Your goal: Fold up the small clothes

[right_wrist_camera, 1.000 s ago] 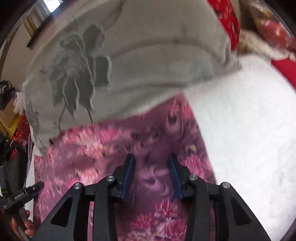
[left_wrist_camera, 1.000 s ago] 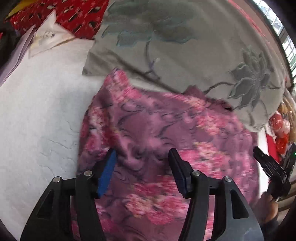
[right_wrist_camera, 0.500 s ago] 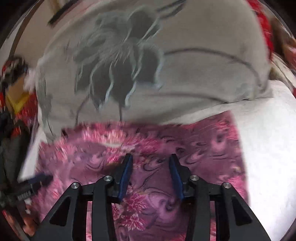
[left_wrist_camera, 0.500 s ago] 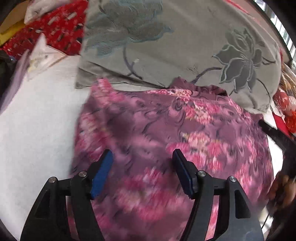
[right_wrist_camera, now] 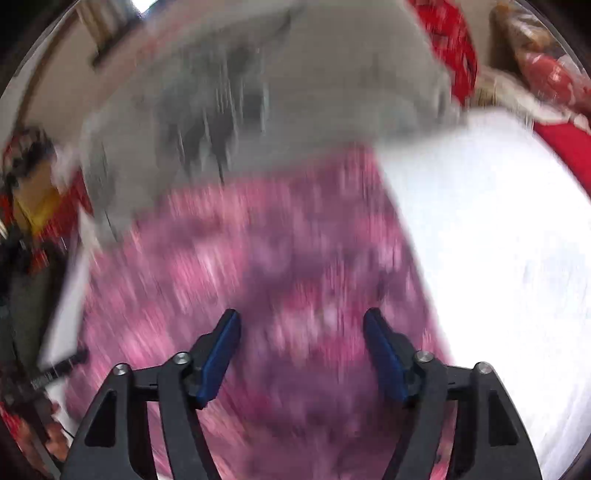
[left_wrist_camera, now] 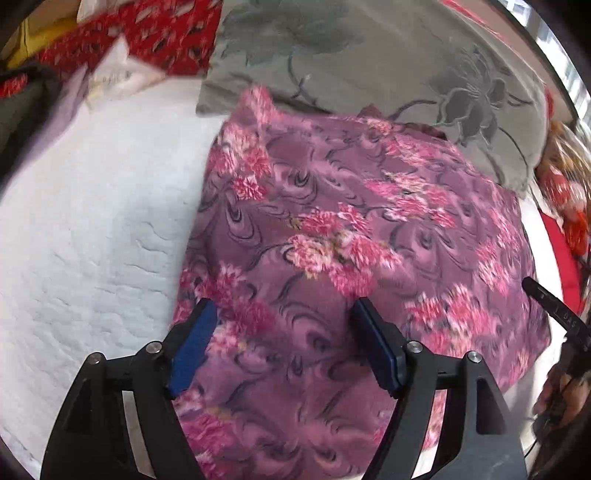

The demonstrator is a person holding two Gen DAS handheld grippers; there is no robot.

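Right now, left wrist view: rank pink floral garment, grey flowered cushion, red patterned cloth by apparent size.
1. Pink floral garment, though it lies nearest the camera.
2. Grey flowered cushion, partly cut off by the frame edge.
3. Red patterned cloth, only partly in view.

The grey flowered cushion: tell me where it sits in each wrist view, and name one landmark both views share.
Left wrist view: the grey flowered cushion fills the top centre and right, beyond the far edge of the purple floral garment.
Right wrist view: the cushion fills the top centre and left, blurred, again behind the garment.
Shared landmark: the white quilted surface, left of the garment in the left view, right of it in the right view.
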